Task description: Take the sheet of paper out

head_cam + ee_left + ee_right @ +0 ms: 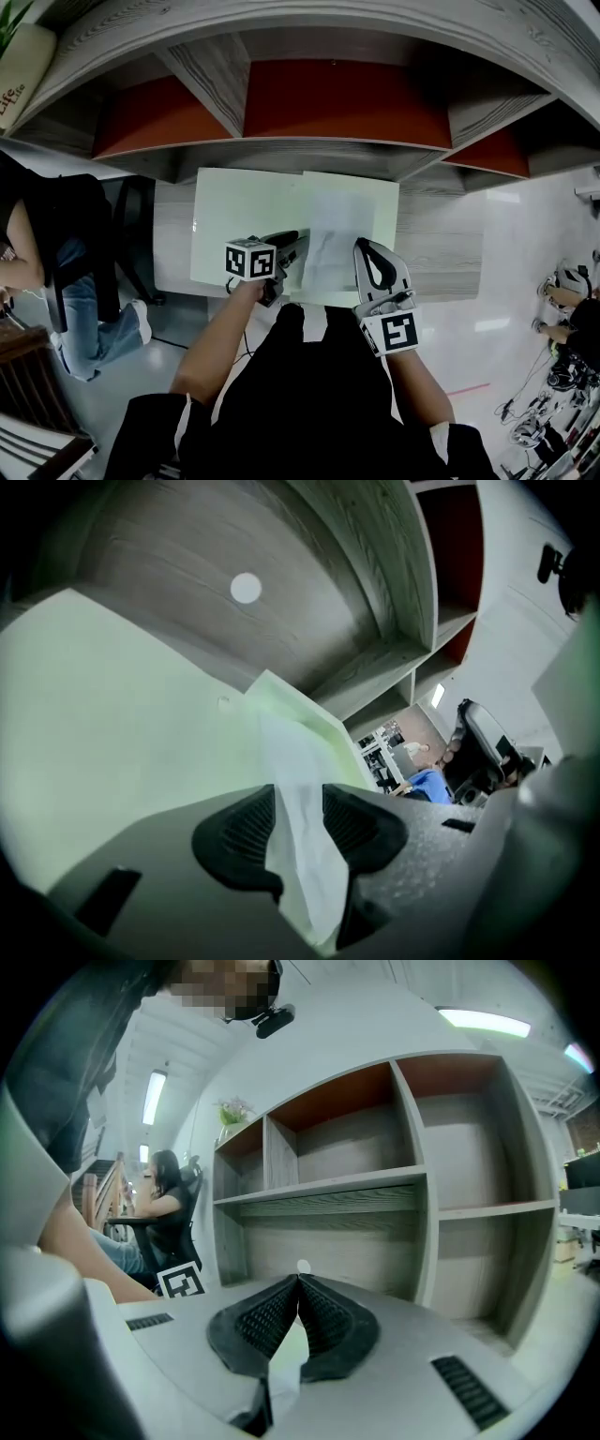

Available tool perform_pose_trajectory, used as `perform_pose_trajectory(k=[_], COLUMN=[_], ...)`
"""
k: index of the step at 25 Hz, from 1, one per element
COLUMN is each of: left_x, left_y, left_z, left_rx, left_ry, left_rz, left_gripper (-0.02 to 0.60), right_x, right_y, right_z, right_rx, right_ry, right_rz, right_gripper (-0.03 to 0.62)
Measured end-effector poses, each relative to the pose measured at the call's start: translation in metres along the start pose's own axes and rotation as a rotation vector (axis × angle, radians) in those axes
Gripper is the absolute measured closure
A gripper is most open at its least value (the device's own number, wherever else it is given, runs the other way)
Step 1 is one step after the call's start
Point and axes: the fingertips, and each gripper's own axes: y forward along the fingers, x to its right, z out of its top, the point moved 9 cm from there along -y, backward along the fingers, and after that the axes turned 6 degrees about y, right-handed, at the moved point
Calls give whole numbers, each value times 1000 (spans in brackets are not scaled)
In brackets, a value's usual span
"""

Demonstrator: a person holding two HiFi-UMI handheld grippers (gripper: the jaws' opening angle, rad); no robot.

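Observation:
A pale green folder (239, 220) lies on the grey desk (441, 262). A creased white sheet of paper (333, 234) rests over the folder's right half. In the left gripper view the sheet of paper (286, 761) runs off the green folder (122, 724) and passes between the jaws of my left gripper (298, 808). These jaws stand open and their pads are clear of the paper. My left gripper (292, 246) sits at the sheet's near left edge. My right gripper (361, 246) is at the near right edge. In its own view, the right gripper (298, 1283) is shut on a thin greenish edge, seemingly the folder (289, 1344).
A grey shelf unit with red-backed compartments (347, 98) rises behind the desk. A seated person (56, 244) is at the left beside a dark chair (131, 225). Cables and gear (553, 375) lie on the floor to the right.

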Motion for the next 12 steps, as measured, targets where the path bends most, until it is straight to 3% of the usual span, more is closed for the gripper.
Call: perform_pose_trajectory(k=[4, 12], left_x=[-2, -5], left_y=[8, 23], left_z=[-7, -17], left_rx=[-33, -83], left_ry=[-70, -138], left_rz=[-20, -27], left_gripper=[397, 397], right_x=[9, 16], right_y=[-3, -2], right_z=[-1, -3], right_rx=[2, 21], right_ry=[5, 36], right_rz=[-12, -7], right_gripper=[571, 571])
